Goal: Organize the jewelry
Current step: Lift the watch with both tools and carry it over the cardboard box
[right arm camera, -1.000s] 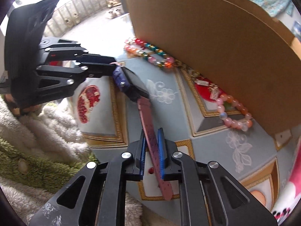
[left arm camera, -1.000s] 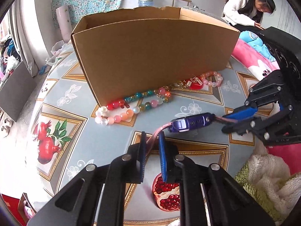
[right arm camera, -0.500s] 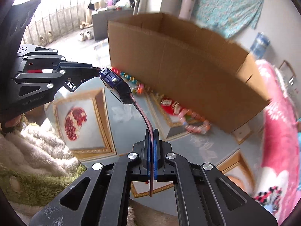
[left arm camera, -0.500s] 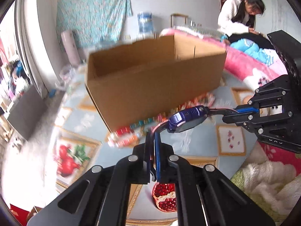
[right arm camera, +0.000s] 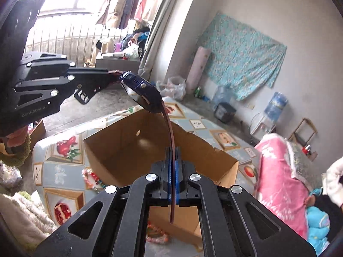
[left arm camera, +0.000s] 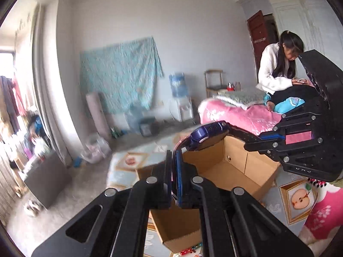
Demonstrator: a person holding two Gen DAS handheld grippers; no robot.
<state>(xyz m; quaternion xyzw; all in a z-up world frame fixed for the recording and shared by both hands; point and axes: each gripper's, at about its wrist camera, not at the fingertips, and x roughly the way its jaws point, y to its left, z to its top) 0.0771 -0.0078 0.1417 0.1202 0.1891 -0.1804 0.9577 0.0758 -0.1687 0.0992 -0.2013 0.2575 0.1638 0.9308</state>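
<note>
Watch (right arm camera: pixel 141 94) lifted (over box (right arm camera: pixel 120 150)), both hand-held grippers clamped

blue-cased wristwatch with pink perforated strap (right arm camera: pixel 141 90) | aloft over open brown cardboard box (right arm camera: pixel 120 150) | strap ends clamped | bead bracelets (right arm camera: pixel 92 178) on bench beside box

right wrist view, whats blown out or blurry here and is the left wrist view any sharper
Right wrist view: the balcony window is blown out white, while the watch and cardboard box stay sharp. Left wrist view: softer, the background and hanging cloth smeared by motion blur; only the left hand-held gripper looks crisp. Both bend straight lines at the edges.
</note>
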